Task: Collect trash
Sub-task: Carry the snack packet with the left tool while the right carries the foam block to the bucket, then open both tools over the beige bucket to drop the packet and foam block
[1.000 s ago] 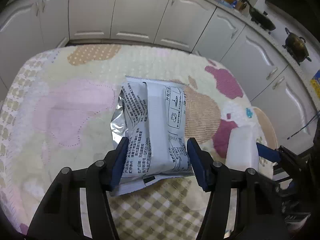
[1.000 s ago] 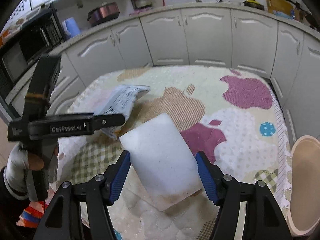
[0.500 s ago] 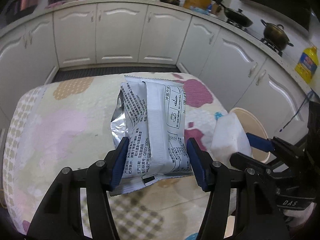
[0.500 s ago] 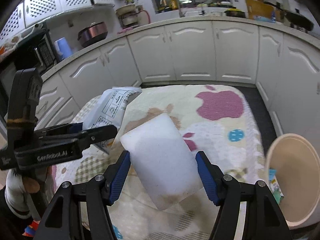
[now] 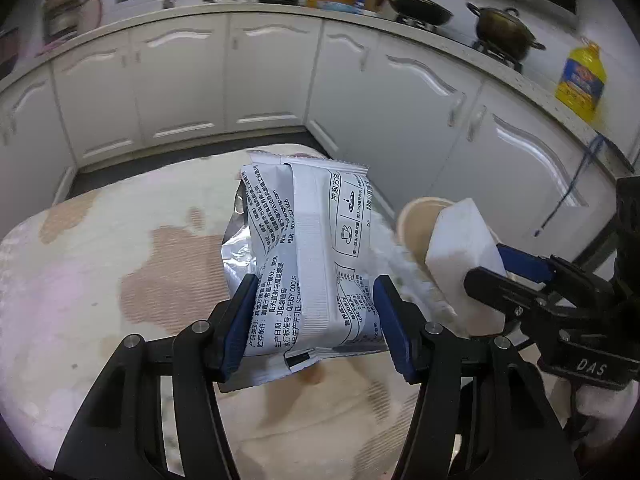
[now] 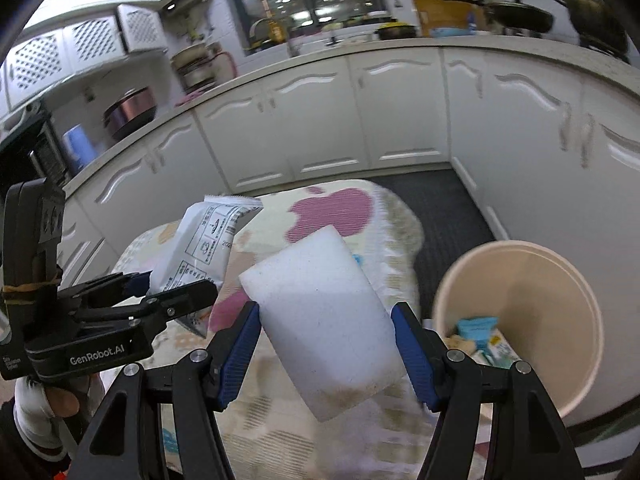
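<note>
Already the left claw [image 5: 314, 316] is clamping a packet [image 5: 308, 256] and the right claw [image 6: 326, 354] a white sponge [image 6: 324, 320]; dropping both into the part-filled bin [image 6: 520, 280] is remaining.

White cabinets [image 5: 272, 76] curve around room; black pan [image 5: 416, 10], dark pot [image 5: 504, 32] on stove; yellow oil bottle [image 5: 580, 80] on counter. Table under patterned cloth [image 5: 120, 264]. Dark floor mat [image 6: 436, 208].

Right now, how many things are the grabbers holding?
2. The left gripper clamps a silver packet; the right gripper clamps a white sponge block.
</note>
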